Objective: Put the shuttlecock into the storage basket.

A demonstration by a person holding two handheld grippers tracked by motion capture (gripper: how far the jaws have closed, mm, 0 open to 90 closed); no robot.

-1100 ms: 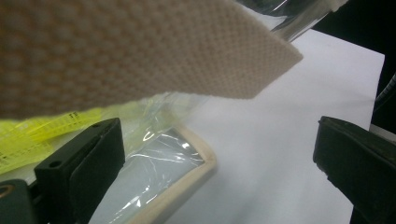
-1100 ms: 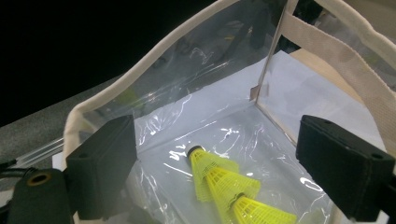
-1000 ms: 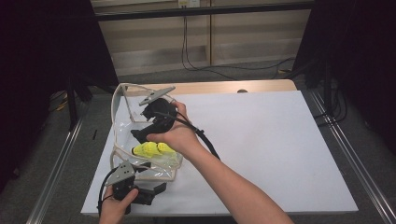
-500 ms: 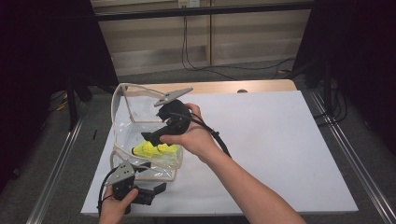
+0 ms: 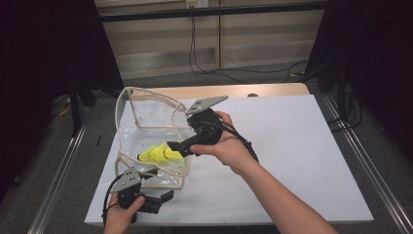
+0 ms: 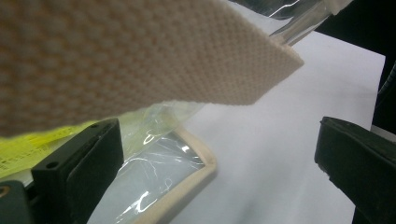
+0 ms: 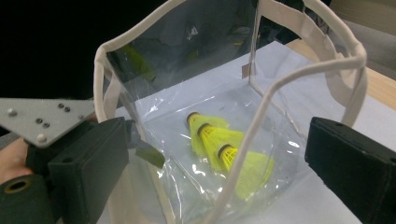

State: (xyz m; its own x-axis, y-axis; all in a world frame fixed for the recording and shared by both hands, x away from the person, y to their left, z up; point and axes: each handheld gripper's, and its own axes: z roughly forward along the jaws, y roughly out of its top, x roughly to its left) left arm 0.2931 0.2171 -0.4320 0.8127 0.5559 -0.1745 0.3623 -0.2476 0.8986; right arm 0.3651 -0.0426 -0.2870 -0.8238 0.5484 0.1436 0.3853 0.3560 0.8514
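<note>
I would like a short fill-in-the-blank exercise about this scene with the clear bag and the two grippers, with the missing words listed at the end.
1. The shuttlecocks inside the clear bag are ____ in colour.
2. The number of shuttlecocks stacked in the bag is ____.
3. The jaws of the right gripper stand ____, with nothing pressed between them.
4. The left gripper rests near the ____ edge of the white table in the high view.

Missing words: yellow; three; open; front
</note>
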